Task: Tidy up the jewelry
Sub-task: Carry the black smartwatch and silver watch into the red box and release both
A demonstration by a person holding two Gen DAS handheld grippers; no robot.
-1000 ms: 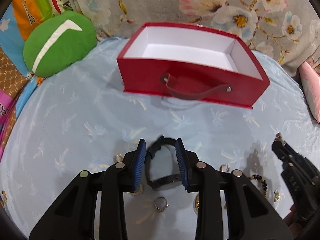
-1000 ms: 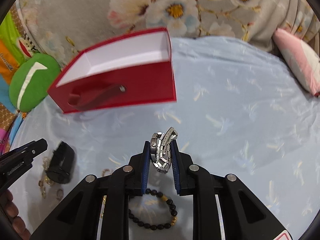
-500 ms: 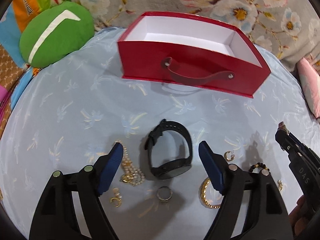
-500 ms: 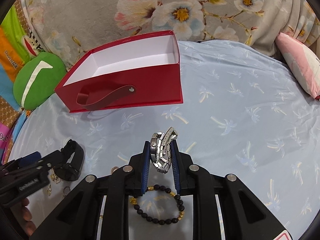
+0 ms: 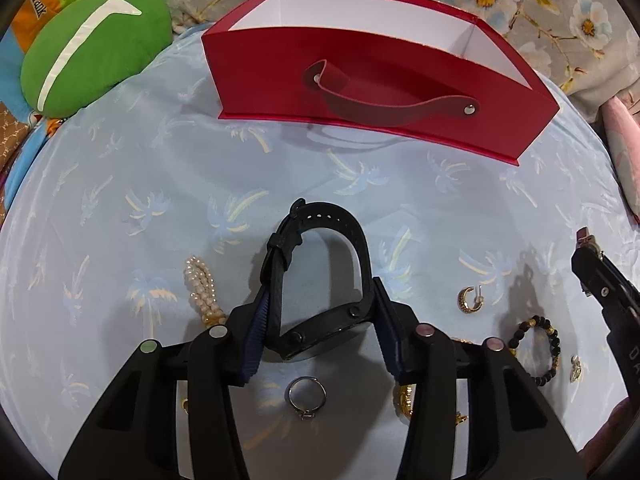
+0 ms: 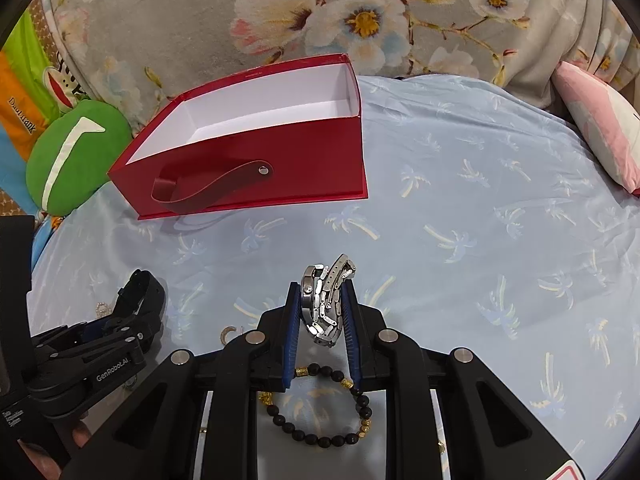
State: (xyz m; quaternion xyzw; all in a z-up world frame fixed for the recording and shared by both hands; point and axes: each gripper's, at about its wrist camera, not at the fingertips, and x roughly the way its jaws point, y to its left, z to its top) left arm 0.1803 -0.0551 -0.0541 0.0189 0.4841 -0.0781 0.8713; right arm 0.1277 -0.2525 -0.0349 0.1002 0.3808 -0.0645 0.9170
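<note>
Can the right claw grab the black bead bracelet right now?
Probably not. The right claw is already shut on the silver metal link watch, so it has no free grip. The black bead bracelet with gold beads lies right beneath it, unblocked.

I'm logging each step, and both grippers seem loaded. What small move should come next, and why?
Probably lift the left gripper straight up. Its pads are closed on the black watch, which still looks to be resting on the cloth, and the red box stands open beyond. The right gripper already holds the silver watch off the cloth.
</note>
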